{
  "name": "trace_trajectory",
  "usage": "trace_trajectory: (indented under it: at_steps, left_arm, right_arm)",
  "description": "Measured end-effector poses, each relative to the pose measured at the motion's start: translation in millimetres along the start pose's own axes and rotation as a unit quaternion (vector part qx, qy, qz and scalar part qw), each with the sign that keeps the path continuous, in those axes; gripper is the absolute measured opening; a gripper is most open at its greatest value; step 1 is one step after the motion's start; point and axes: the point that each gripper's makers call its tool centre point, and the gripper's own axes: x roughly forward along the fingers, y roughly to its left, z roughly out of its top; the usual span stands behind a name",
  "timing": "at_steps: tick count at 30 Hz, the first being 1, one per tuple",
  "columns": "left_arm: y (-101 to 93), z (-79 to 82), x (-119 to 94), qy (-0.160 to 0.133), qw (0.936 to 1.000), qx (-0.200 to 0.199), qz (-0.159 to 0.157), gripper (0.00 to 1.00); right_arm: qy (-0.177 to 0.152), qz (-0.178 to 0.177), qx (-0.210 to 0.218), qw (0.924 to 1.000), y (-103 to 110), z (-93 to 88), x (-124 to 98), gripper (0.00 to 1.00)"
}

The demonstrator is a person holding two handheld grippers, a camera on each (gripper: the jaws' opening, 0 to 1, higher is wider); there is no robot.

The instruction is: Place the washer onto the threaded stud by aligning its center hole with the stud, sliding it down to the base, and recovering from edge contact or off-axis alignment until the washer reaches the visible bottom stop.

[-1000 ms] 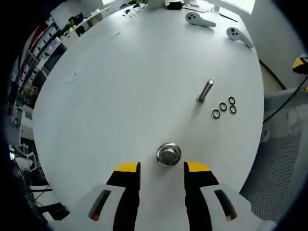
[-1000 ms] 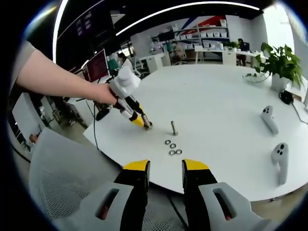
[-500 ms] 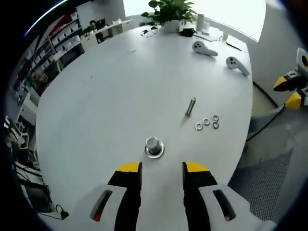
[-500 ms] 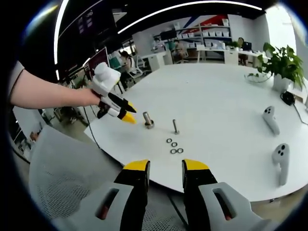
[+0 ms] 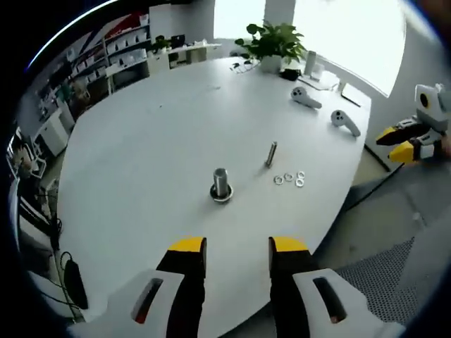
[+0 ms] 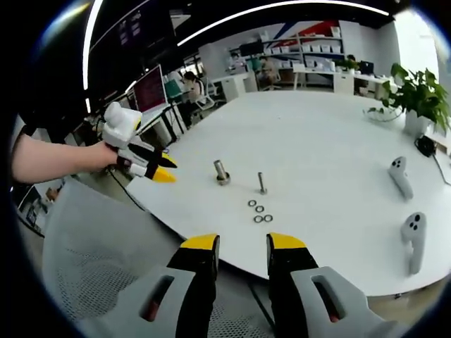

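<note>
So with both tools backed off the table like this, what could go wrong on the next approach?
The four washers lie close together, two nearly touching, so a tool may nudge or lift more than one. The thin stud stands unsupported near them; a sideways bump during off-axis threading could tip it. The left tool and right tool are both open and empty, so nothing is secured yet.

Four washers (image 6: 258,213) lie near the upright stud (image 6: 262,184) on the table (image 6: 331,141).

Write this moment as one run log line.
left gripper: open, off table | right gripper: open, off table | four small metal washers: loose beside thin threaded stud | none mounted
</note>
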Motion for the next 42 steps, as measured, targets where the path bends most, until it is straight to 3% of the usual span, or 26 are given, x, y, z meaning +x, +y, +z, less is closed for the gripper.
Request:
trace_trajectory:
  at_steps: [9,10,12,15,18,26,34,37,39,42]
  left_arm:
    - [2.8,-27.4,-37.0,-0.003,0.9994,-0.033,0.015,0.35]
    - [2.6,-25.2,-40.9,0.002,0.9992,-0.038,0.014,0.36]
    - [0.5,-12.7,-49.0,-0.026,0.9992,-0.026,0.015,0.37]
    - [-2.6,-10.2,-59.0,-0.029,0.9989,-0.034,0.014,0.37]
    - [-7.8,-5.7,-69.3,-0.055,0.9972,-0.05,0.014,0.37]
    - [-14.1,-10.6,-83.7,-0.091,0.9921,-0.083,0.025,0.36]
    - [-18.3,-17.3,-91.2,-0.122,0.9871,-0.088,0.054,0.33]
    - [-11.1,-11.4,-97.8,-0.149,0.9805,-0.106,0.071,0.28]
    - [-7.6,-9.0,-100.6,-0.164,0.9763,-0.122,0.07,0.29]
    - [-12.3,-11.9,-96.4,-0.157,0.9785,-0.123,0.053,0.33]
  right_arm:
    - [0.002,0.005,-0.002,1.0,2.8,-0.7,0.6,0.29]
    - [0.004,0.008,-0.006,0.9999,4.6,-1.0,1.1,0.29]
    - [0.008,0.005,-0.008,0.9999,3.0,-2.3,1.4,0.29]
    - [0.005,0.006,-0.005,1.0,3.1,-1.4,0.9,0.29]
    - [0.008,0.009,-0.007,0.9999,4.6,-2.8,1.2,0.29]
    - [0.009,0.015,-0.01,0.9998,6.8,-3.1,2.1,0.29]
    - [0.01,0.02,-0.015,0.9996,8.9,-3.1,2.5,0.29]
    - [0.014,0.021,-0.015,0.9996,9.3,-4.7,2.8,0.29]
    - [0.016,0.022,-0.016,0.9995,10.0,-5.2,3.2,0.29]
    - [0.016,0.024,-0.016,0.9995,12.2,-5.0,3.4,0.29]
